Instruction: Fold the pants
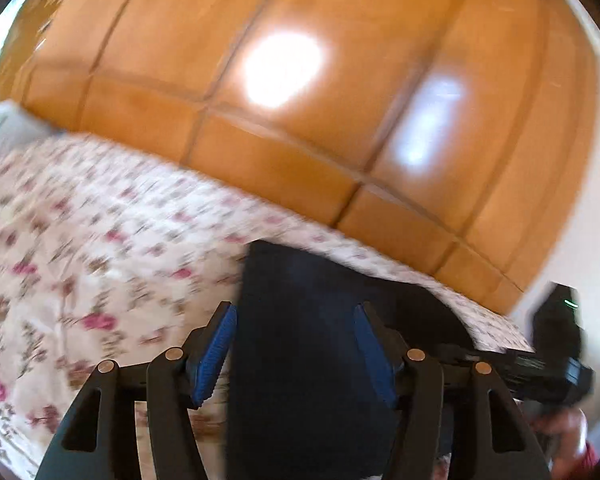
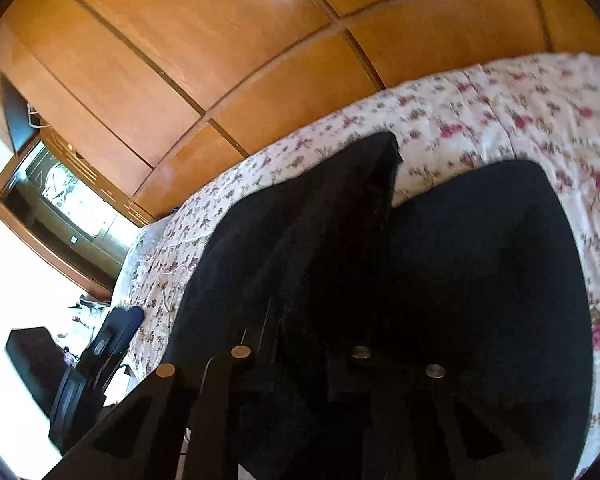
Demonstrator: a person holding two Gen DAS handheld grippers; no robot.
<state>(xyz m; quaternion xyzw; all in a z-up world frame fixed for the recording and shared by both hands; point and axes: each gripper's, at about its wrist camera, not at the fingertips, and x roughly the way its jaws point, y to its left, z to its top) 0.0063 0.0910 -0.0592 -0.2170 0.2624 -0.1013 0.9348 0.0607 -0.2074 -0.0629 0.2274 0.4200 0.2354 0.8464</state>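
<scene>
On a floral bedspread [image 1: 80, 248], the left gripper [image 1: 294, 340] tilts down, blue pads apart over dark pants [image 2: 440, 264]. The right gripper [image 2: 300, 332], jaws drawn together, is buried in the fabric; any grip is hidden. A wooden wardrobe [image 1: 300, 80] stands behind.

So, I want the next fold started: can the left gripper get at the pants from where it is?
Probably yes: the left gripper has its jaws open, the dark pants lie right between and ahead of them on the floral bedspread, nothing between.
</scene>
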